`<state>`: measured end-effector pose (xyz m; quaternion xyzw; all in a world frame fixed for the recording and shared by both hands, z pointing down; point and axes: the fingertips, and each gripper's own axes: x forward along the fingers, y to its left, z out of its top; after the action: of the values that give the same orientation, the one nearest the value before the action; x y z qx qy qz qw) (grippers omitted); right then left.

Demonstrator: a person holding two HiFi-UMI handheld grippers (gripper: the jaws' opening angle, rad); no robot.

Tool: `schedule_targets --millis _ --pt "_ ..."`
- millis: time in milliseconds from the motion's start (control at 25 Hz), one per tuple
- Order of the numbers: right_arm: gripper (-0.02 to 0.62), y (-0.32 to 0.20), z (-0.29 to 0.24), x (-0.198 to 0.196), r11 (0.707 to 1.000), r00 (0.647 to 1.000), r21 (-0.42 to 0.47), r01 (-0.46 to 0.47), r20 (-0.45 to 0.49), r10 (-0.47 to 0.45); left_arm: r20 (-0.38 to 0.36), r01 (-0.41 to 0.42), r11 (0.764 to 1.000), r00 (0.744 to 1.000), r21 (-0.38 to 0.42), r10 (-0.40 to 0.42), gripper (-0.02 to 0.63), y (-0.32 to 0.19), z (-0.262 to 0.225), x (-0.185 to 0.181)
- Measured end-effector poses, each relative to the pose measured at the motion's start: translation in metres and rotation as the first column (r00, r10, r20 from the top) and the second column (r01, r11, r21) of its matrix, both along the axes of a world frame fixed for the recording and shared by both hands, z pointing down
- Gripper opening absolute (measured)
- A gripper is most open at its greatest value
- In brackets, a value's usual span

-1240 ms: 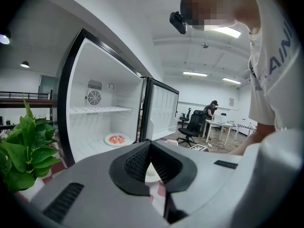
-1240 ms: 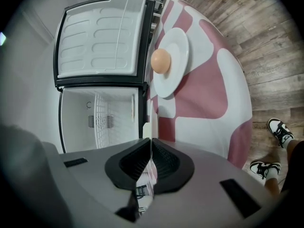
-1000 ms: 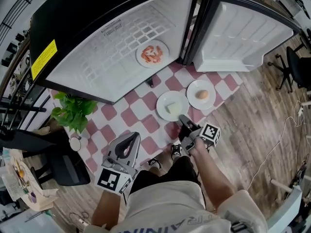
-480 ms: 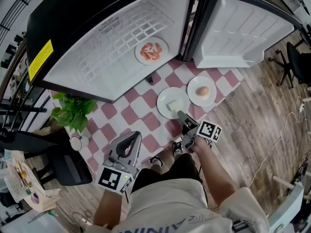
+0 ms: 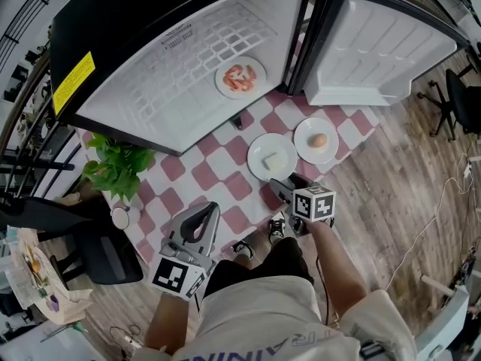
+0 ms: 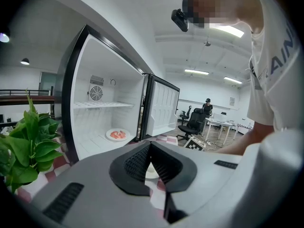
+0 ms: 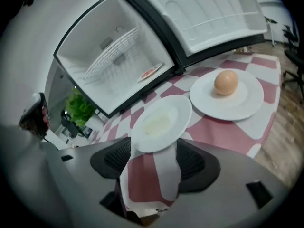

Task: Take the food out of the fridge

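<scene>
The fridge (image 5: 150, 89) stands open, and a plate of pink-red food (image 5: 240, 77) lies on its floor, also visible in the left gripper view as a small plate (image 6: 117, 135). On the checked tablecloth (image 5: 218, 175) lie a plate with a pale block (image 5: 272, 157) and a plate with an egg (image 5: 319, 140). My right gripper (image 5: 282, 186) is at the near rim of the pale-block plate (image 7: 161, 121). Its jaws are opening, the rim lies between them, and the pads do not press on it. My left gripper (image 5: 204, 210) hovers lower left, tips together, holding nothing.
The fridge door (image 5: 376, 43) swings out to the right, above the egg plate (image 7: 227, 91). A potted plant (image 5: 116, 170) and a small cup (image 5: 120, 218) sit at the table's left end. An office chair (image 5: 458, 100) stands on the wooden floor at right.
My right gripper has rolled so its marker cube faces up, and its jaws have gone from shut on the pale-block plate's rim to wide apart. The left gripper has stayed put.
</scene>
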<state>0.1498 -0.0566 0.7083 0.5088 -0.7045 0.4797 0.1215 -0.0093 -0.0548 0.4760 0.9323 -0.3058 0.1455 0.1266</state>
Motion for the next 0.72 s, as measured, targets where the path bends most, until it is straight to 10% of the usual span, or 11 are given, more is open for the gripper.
schedule_targets --millis 280,720 --pt "0.299 0.011 0.015 -0.003 0.967 0.908 -0.06 0.248 -0.334 -0.253 -0.002 0.009 1.0 1.0 0.004 -0.009 0.006 0.005 -0.003 -0.008" --pt "0.292 0.027 0.01 0.003 0.949 0.843 -0.176 0.26 -0.438 -0.312 -0.026 0.014 1.0 1.0 0.014 -0.014 0.006 0.009 -0.01 -0.014"
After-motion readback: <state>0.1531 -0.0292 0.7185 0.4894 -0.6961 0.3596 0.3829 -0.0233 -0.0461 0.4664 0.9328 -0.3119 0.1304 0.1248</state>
